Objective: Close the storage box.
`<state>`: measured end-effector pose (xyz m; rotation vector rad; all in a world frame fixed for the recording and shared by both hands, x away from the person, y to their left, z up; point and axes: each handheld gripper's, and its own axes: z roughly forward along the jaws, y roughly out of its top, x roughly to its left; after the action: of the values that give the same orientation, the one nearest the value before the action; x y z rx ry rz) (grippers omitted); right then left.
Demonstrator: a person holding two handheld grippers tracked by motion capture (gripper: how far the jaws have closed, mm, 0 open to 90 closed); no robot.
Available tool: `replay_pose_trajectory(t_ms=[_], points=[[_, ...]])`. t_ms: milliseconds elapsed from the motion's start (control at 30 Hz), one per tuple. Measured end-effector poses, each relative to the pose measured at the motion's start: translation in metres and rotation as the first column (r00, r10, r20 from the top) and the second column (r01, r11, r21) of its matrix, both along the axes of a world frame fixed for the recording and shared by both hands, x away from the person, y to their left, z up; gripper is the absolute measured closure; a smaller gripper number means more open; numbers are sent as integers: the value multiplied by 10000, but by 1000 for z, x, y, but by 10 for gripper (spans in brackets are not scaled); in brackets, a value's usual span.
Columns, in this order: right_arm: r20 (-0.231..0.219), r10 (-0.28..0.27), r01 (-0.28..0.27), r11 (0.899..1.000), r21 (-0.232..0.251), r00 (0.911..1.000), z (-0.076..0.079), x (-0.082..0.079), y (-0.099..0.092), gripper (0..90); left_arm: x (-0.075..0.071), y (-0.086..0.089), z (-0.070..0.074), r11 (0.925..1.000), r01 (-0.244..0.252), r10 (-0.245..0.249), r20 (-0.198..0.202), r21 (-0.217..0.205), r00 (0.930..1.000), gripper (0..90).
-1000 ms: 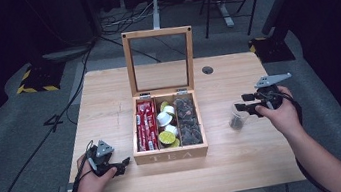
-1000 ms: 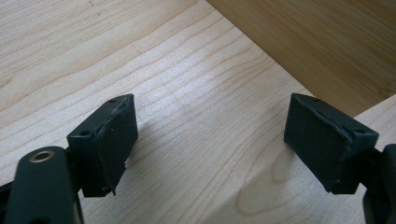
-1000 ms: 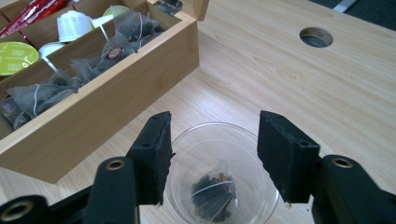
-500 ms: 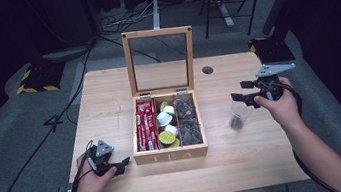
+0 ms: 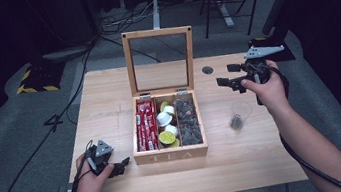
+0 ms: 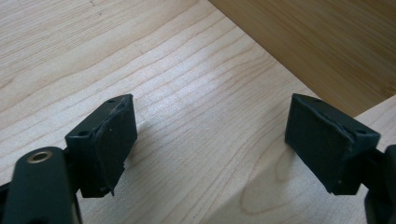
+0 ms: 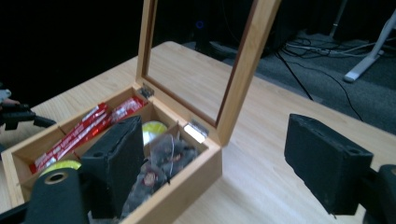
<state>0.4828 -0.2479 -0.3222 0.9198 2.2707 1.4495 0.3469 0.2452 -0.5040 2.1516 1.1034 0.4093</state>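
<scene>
A wooden tea box stands mid-table with its glass lid upright. It holds red packets, round capsules and dark tea bags. To its right stands a clear plastic cup with something dark in the bottom. My right gripper hangs above and behind the cup, pointing left at the box. Its jaws have just been opening, and nothing is between them. My left gripper rests open on the table by the box's front left corner, empty.
The table has a round cable hole behind the cup. Black cables trail from both grippers. A chair and a desk leg stand on the dark floor beyond the far edge. Bare wood lies left of the box and along the front.
My right gripper has let go of the cup and risen up and back from it, jaws wider apart. The cup stays on the table. My left hand has kept still.
</scene>
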Motion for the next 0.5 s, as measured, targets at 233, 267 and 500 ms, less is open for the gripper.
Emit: replay_pose_trajectory(t_ms=[233,267,500], points=[[441,-124,119,9999,111,9990,16,22,19,236,0,1,0,9999,107,-107,-13,26,9999,164],[580,-311,306,9995,85,9978,19,26,21,222,0,1,0,9999,107,-107,-13,26,9999,163],[650,-371,367,9993,82,9972,29,57,34,329,0,1,0,10000,90,-90,-4,6,10000,164]])
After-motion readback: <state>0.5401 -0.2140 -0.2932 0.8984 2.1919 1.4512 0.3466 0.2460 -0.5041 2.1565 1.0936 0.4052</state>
